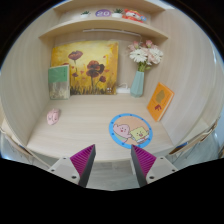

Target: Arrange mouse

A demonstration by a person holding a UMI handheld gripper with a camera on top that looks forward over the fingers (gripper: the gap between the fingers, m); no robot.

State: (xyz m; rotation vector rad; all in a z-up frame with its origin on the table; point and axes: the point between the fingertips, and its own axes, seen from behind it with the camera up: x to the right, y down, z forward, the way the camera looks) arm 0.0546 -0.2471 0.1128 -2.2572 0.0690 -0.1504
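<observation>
A small pink mouse [52, 117] lies on the light wooden desk [90, 135], far ahead and to the left of my fingers. A round blue-rimmed mouse mat [130, 128] with a cartoon picture lies just beyond my right finger. My gripper [113, 160] is open and empty, its two magenta pads [84, 158] wide apart above the desk's near part. Nothing stands between the fingers.
A flower painting [92, 68] leans on the back wall with a small green picture [59, 81] beside it. A blue vase with flowers [139, 78] and an orange card [159, 101] stand at the right. A shelf [105, 22] above holds small things.
</observation>
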